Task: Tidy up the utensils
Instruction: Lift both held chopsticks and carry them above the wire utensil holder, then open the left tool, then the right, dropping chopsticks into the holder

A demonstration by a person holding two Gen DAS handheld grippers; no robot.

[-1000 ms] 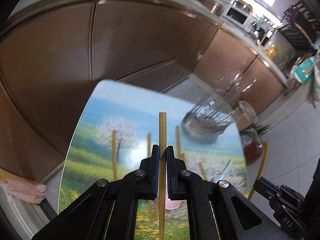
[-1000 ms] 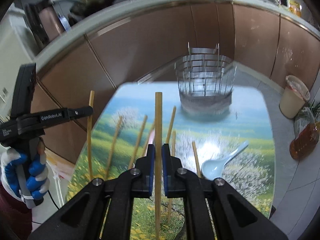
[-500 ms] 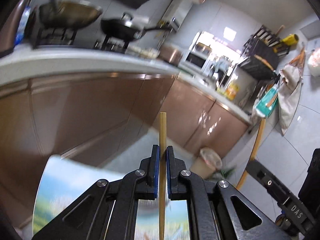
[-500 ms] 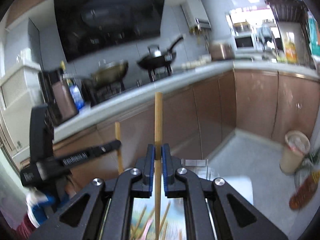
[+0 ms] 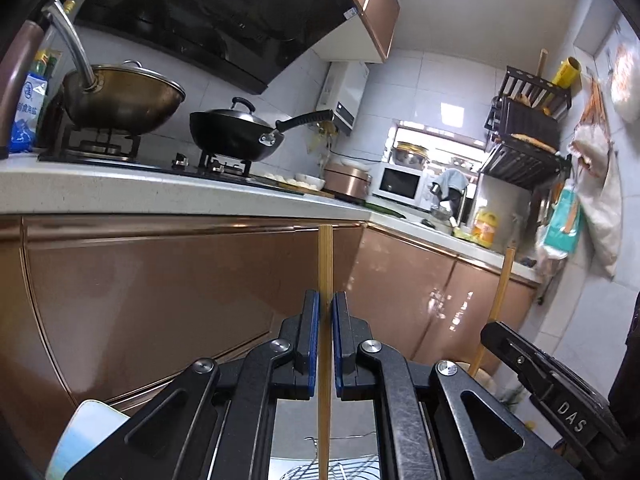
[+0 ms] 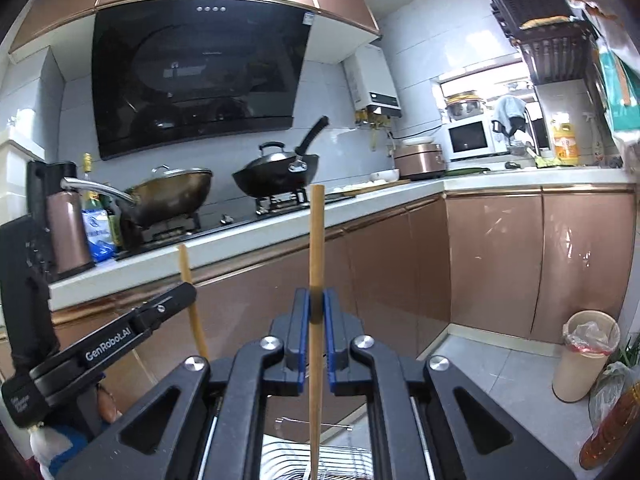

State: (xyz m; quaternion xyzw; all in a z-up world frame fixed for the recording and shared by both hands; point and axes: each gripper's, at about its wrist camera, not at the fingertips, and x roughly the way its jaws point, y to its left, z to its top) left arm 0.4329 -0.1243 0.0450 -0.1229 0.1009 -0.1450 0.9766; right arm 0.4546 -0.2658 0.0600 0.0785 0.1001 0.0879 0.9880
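Item one, nearest: left gripper (image 5: pixel 325 312), blue pads clamped together on a wooden chopstick (image 5: pixel 325 264). The stick stands upright, its top above the pads, its lower end hanging down over the wire rack (image 5: pixel 340 472) at the bottom edge of the left wrist view.

Item two: right gripper (image 6: pixel 316 312), likewise pressed shut on a second chopstick (image 6: pixel 317 240), also upright, lower end hanging over the wire basket (image 6: pixel 288 456) seen below the jaws. Whether either tip has entered the wire is not visible.

Item three: corner of the printed table top (image 5: pixel 86 428), low left in the left wrist view.

Item four, farther: brown cabinet fronts (image 5: pixel 160 288), white counter (image 5: pixel 120 196), two woks on the hob, the black one (image 5: pixel 236 136) lidded; microwave (image 5: pixel 400 186) at the back.

Handling note, as judgement: the step appears to be dropping both sticks into the basket. Each stick should stay vertical, be centred over one opening between wires, and be lowered until the tip is well inside before the pads part. The two should go in one after the other, so they do not cross or snag.
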